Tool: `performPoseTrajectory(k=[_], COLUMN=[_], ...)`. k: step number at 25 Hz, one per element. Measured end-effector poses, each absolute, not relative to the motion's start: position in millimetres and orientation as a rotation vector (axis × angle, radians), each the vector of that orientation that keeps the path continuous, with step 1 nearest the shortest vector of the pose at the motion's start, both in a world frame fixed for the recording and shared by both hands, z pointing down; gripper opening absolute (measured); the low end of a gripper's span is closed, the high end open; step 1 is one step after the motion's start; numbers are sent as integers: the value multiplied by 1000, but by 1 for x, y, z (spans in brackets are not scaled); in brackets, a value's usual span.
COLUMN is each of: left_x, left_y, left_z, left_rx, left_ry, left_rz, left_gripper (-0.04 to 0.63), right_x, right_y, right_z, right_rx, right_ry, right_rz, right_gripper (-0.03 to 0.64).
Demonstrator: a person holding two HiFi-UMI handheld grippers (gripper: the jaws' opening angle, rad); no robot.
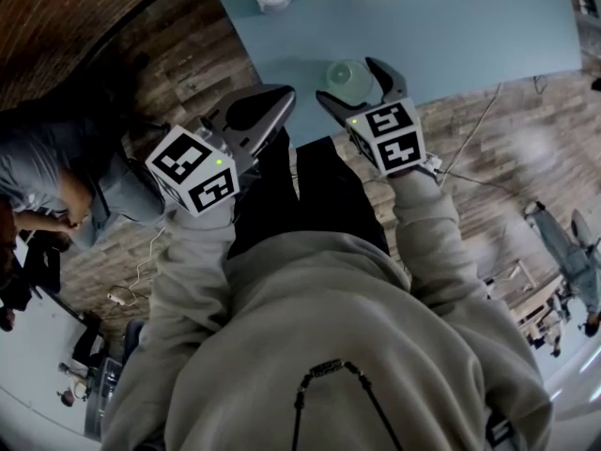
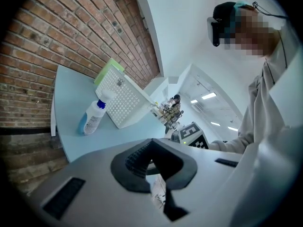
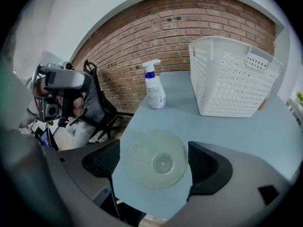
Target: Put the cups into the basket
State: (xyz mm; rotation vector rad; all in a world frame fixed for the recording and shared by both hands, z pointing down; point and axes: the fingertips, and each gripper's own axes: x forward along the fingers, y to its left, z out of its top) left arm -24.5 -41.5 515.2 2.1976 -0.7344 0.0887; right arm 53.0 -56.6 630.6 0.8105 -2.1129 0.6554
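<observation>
The one cup [image 3: 156, 160] in view, pale green and see-through, stands on the blue bench [image 3: 236, 131]. It sits close to the near edge, which runs just past it at 6 o'clock in the right gripper view. The right claw [image 1: 352, 83] is released and spread wide around the cup. One pad stands clear of the cup at its 9 o'clock, and the other is just beside the rim at 3 o'clock; no squeeze shows. The claw looks steeply down on the cup, which I judge to be a straddle set up for closing on its wall.

The left claw [image 1: 255, 113] is clenched on nothing. In the head view it hangs off the bench at the cup's 8 o'clock, over the wooden floor [image 1: 188, 54], probably parked out of the way.

In the right gripper view, the white basket [image 3: 232, 79] stands mouth up at the cup's 1 o'clock, well apart, with bare bench between them. A spray bottle [image 3: 154, 91] stands at 12 o'clock, near the basket and off the straight line to it. The tight margin is the near edge: a nudge toward 6 o'clock could send the cup off the bench.
</observation>
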Motion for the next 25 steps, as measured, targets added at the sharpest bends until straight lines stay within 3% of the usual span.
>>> performPoseTrajectory(k=[25], left_x=[-13], left_y=[-36], left_z=[518], left_rx=[2237], left_ry=[-718], left_rz=[110], left_gripper=[-2], right_x=[62], right_y=[-59], right_z=[643], right_rx=[771], right_ry=[-2003], right_rz=[588], right_gripper=[396])
